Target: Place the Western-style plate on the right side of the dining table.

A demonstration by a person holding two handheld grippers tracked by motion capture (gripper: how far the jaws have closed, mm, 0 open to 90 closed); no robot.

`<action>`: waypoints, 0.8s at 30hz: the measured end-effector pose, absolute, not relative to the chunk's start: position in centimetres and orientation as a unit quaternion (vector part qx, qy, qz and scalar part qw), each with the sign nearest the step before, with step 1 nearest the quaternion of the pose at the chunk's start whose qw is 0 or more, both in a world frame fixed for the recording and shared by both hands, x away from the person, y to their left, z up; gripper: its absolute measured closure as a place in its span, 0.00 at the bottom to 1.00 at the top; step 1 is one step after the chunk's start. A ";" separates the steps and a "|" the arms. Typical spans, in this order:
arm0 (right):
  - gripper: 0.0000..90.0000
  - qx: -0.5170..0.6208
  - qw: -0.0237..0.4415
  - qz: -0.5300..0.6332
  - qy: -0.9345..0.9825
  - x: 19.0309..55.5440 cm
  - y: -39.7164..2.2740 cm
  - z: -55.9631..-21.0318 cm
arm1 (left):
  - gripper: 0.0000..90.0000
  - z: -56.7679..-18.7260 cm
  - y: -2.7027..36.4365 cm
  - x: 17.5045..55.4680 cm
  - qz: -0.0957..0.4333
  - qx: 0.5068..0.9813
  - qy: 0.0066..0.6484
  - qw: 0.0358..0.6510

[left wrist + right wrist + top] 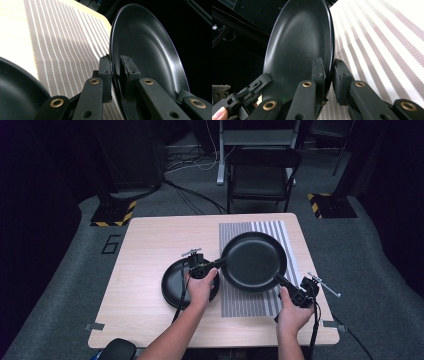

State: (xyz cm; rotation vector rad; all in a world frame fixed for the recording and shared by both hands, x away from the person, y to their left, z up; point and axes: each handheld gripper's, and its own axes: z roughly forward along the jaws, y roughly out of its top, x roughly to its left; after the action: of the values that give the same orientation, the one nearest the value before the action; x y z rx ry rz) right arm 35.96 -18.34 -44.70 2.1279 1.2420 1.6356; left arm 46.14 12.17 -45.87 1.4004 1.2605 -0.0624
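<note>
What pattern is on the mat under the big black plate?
The mat has thin grey and white stripes, clearest in the right gripper view.

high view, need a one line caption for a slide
Two handheld grippers, left gripper and right gripper, clamp a black plate by its rim above a striped mat.

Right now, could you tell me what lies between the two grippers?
The large black plate: in the high view the left gripper pinches its left rim and the right gripper its lower right rim, above the striped mat.
</note>
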 end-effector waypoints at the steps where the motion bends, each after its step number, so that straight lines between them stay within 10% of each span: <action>1: 0.90 0.718 0.093 0.550 0.417 35.9 -18.5 -44.8 | 0.89 -45.9 11.9 46.2 -0.028 0.601 0.541 0.587; 24: 0.90 0.729 0.075 0.540 0.413 38.8 -19.4 -45.9 | 0.90 -46.7 11.4 49.4 -0.042 0.603 0.558 0.569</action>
State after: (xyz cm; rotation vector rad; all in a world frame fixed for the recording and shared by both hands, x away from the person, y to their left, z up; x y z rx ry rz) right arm 38.76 -19.37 -45.89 2.1876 1.2392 1.6207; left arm 49.37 11.41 -46.72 1.4159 1.3095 -0.0991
